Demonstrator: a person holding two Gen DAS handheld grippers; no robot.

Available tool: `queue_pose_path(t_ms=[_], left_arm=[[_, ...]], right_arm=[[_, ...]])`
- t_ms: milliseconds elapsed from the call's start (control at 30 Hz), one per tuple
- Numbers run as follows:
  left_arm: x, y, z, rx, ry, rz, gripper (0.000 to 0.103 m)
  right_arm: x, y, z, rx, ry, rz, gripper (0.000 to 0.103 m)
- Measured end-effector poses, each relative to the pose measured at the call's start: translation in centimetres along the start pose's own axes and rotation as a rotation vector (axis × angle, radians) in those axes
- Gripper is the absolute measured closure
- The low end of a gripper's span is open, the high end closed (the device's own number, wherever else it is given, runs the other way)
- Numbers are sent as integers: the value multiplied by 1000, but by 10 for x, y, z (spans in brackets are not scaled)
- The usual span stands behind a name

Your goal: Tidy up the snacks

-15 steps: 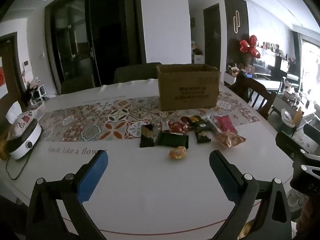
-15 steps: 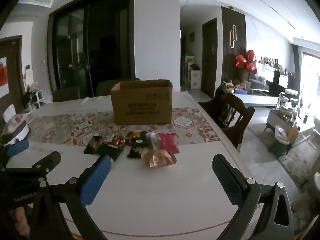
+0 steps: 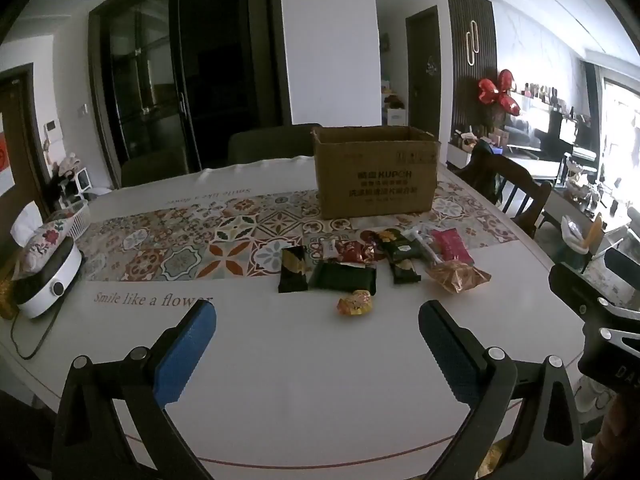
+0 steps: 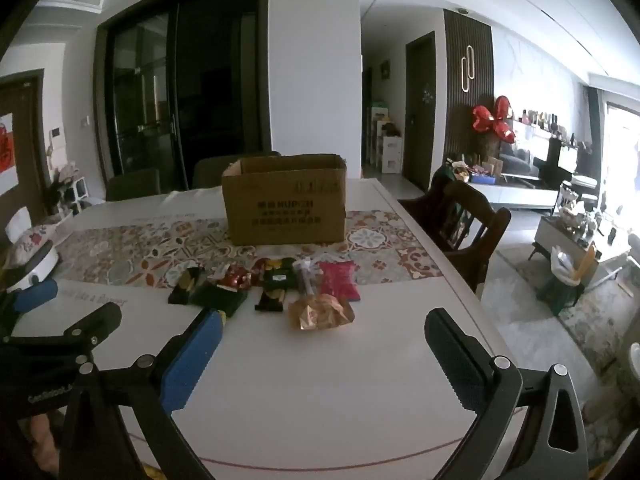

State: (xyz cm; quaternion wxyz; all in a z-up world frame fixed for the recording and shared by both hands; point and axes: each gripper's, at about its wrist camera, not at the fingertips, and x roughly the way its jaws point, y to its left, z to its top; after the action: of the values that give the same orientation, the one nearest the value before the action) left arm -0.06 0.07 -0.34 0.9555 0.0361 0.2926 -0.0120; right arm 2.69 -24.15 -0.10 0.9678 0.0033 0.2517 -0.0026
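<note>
Several snack packets lie in a loose row on the white table (image 3: 280,360): a black packet (image 3: 293,269), a dark green packet (image 3: 344,278), a small orange wrapped snack (image 3: 355,303), a pink packet (image 3: 452,245) and a copper foil bag (image 3: 456,276). The foil bag (image 4: 321,312) and pink packet (image 4: 338,280) also show in the right wrist view. An open cardboard box (image 3: 374,176) stands behind them. My left gripper (image 3: 316,332) is open and empty, short of the orange snack. My right gripper (image 4: 322,340) is open and empty, just short of the foil bag.
A patterned runner (image 3: 180,244) crosses the table. A white appliance (image 3: 44,284) with a cord sits at the left edge. A wooden chair (image 4: 468,224) stands at the right side, dark chairs (image 3: 272,144) behind the box. The other gripper shows at the right edge (image 3: 592,312).
Both grippers have stayed almost still and open. The snacks and box have not moved.
</note>
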Motion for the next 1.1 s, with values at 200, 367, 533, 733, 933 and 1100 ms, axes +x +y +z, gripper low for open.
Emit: queue_pose_path(t_ms=[200, 367, 533, 733, 933, 1100], left_arm=[[-1, 0, 0, 0, -2, 0, 0], [-1, 0, 0, 0, -2, 0, 0], [-1, 0, 0, -1, -2, 1, 0], [-1, 0, 0, -1, -4, 1, 0], [-1, 0, 0, 0, -3, 0, 0], [-1, 0, 0, -1, -4, 1, 0]], right_arm=[[0, 0, -1, 0, -1, 0, 1], [0, 0, -1, 1, -2, 0, 1], [-1, 0, 0, 0, -1, 1, 1], [-1, 0, -2, 0, -4, 0, 1], [-2, 0, -1, 0, -4, 0, 1], [-2, 0, -1, -1, -6, 0, 1]])
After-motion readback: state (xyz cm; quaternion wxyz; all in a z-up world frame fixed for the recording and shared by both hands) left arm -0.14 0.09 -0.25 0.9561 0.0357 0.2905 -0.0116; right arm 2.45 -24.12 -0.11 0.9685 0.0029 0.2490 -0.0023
